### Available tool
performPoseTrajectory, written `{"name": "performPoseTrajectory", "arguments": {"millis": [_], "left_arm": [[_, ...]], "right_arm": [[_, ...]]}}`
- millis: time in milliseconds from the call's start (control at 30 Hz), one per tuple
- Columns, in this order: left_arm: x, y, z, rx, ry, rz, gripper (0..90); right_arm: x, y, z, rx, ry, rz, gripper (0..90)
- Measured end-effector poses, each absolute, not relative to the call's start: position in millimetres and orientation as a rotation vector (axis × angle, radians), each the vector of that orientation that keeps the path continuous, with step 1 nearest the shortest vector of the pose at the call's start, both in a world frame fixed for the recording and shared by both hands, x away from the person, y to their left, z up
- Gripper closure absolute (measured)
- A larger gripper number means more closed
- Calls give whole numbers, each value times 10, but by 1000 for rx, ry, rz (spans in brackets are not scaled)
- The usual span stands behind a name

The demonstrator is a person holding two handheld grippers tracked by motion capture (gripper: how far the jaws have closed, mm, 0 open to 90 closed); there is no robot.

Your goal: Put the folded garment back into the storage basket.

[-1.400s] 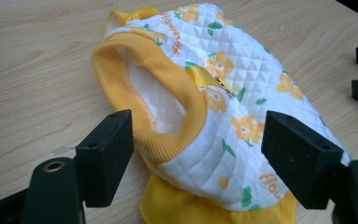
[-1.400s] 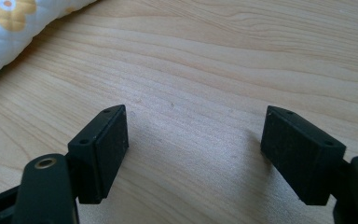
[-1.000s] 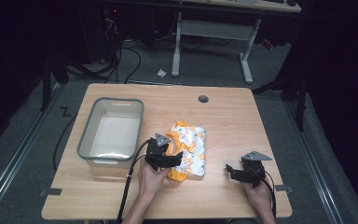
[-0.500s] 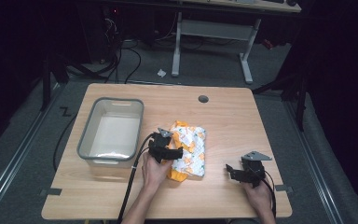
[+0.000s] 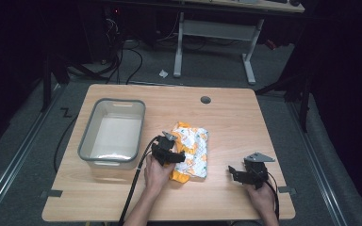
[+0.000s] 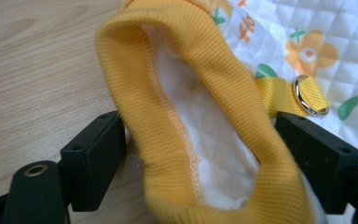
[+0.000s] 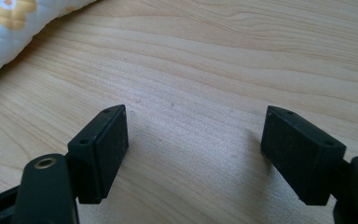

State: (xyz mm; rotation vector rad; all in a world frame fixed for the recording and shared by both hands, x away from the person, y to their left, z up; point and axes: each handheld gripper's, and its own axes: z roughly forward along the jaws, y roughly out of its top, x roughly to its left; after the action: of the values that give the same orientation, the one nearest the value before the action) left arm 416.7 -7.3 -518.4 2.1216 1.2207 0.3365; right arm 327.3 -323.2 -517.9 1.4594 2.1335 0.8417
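Item: quilted floral garment (image 5: 192,151), lying mid-table toward the near edge, beside the grey bin (image 5: 113,134) | left gripper (image 6: 200,140): we are straddling its yellow ribbed cuff (image 6: 177,116), jaws spread | right gripper (image 7: 193,149): resting released near the table's right edge | advice: bite deep on the ribbing.

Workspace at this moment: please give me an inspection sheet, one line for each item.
Surface: wooden table, with a round hole near the far edge.
Job's things: quilted garment with yellow ribbed cuff and metal ring; grey bin to its left.
Clutter: nothing seen.
Grippers: left gripper open, jaws either side of the cuff; right gripper open over bare wood.
Cables: one cable trails from the left gripper; more lie on the floor.
Surroundings: dark room, white desk frame behind.
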Motion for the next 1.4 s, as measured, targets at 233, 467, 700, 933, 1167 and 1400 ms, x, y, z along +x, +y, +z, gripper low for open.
{"name": "performPoseTrajectory", "arguments": {"millis": [233,467,700,933,1167,1400], "left_arm": [[4125,-117,-5147,2139,1164,304,426],[4080,-188,-5117,2158,1139,297,653],[4095,-147,-5105,2137,1136,262,725],[4085,-64,-4971,2079,1142,226,755],[4063,-31,-4810,2048,1112,232,758],[3995,-22,-4676,2028,1059,216,758]], "right_arm": [[3273,-3232,-5179,1461,2133,842,234],[3273,-3232,-5179,1459,2134,842,234],[3273,-3232,-5179,1459,2134,842,234],[3272,-3232,-5178,1460,2134,842,234],[3270,-3233,-5177,1461,2136,841,233],[3270,-3233,-5178,1461,2135,841,233]]}}
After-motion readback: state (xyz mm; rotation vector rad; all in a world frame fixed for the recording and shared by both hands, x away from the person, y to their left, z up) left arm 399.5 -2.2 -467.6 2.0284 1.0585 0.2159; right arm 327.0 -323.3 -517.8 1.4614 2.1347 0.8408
